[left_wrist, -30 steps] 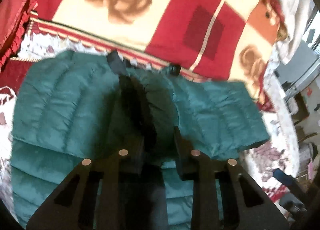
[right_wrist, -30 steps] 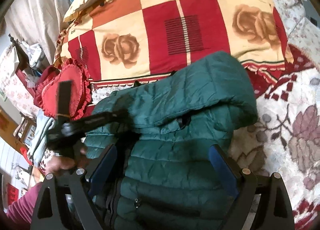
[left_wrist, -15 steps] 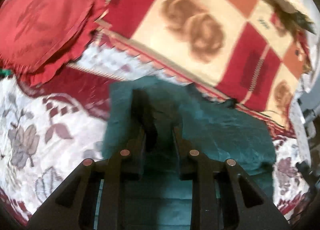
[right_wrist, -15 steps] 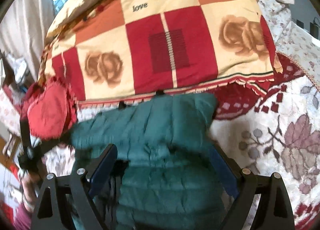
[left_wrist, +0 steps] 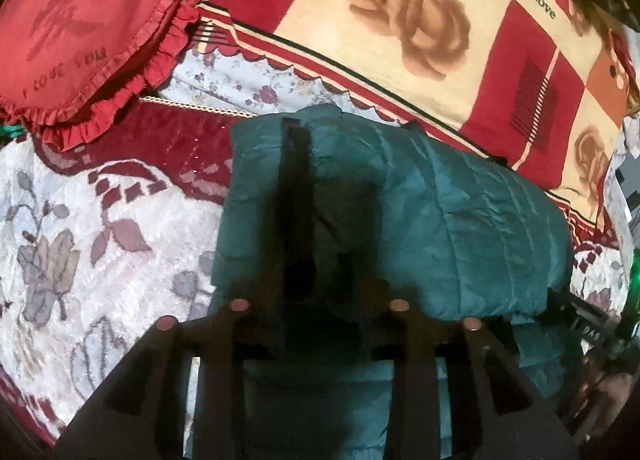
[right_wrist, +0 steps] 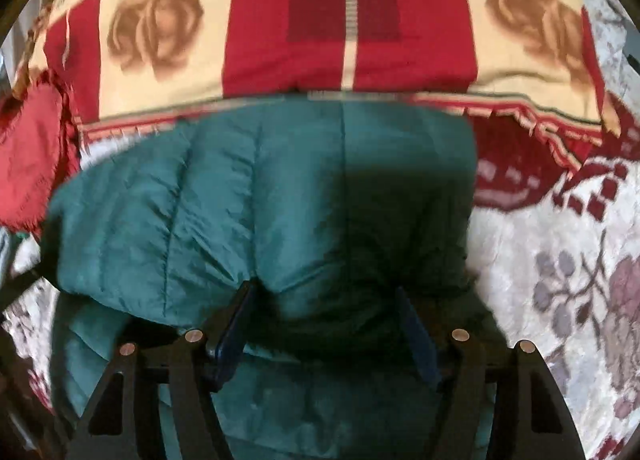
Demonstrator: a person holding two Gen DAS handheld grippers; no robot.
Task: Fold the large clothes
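Observation:
A teal quilted puffer jacket (left_wrist: 440, 219) lies on the bed, its upper part folded over into a thick roll. My left gripper (left_wrist: 320, 276) is shut on the jacket's left end, where a dark zipper strip (left_wrist: 296, 195) runs. In the right wrist view the same jacket (right_wrist: 240, 199) fills the middle. My right gripper (right_wrist: 324, 308) has its blue pads (right_wrist: 236, 324) closed in on a bulging fold of the jacket's near edge.
A red, cream and orange rose-patterned blanket (left_wrist: 400, 19) lies behind the jacket. A red heart-shaped frilled pillow (left_wrist: 80, 27) sits at the far left. The bedspread (left_wrist: 80, 240) is white and maroon with flowers. A room edge shows at the far right.
Both grippers carried the jacket's upper part forward and down, so it is now folded over the lower part. The right gripper, wide open before, has closed in on the fold.

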